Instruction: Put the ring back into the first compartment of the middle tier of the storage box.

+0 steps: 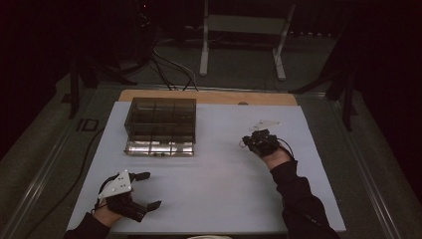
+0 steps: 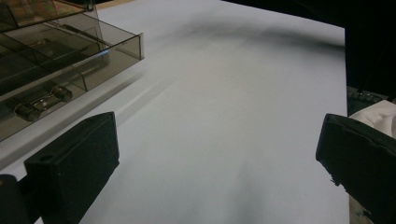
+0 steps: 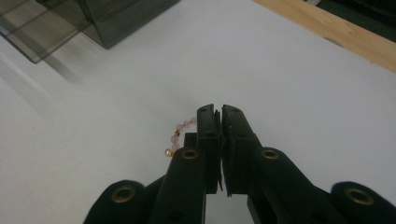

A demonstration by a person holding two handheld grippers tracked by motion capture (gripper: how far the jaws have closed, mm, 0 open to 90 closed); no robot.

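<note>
A smoked clear organizer box (image 1: 160,126) is seen on the far left part of the white-covered bench (image 1: 214,199), its lower drawer (image 2: 70,70) pulled out toward the near side. Dividers are seen inside; in the left gripper view a small metal clasp-like item (image 2: 43,101) is made out in a front compartment, though what it is cannot be told. The remaining compartments are too dark to read.

The left hand-held gripper (image 1: 148,189) is held at the near left corner, jaws spread wide, nothing between them. The right hand-held gripper (image 3: 220,114) is placed right of centre, well apart from the box, jaws clenched. A pink bead bracelet (image 3: 180,132) with small gold beads is seen curving out at the left jaw, apparently pinched there.

Bare white surface is left open between the two grippers and along the near edge. A wooden strip (image 1: 209,96) is exposed at the far edge.
</note>
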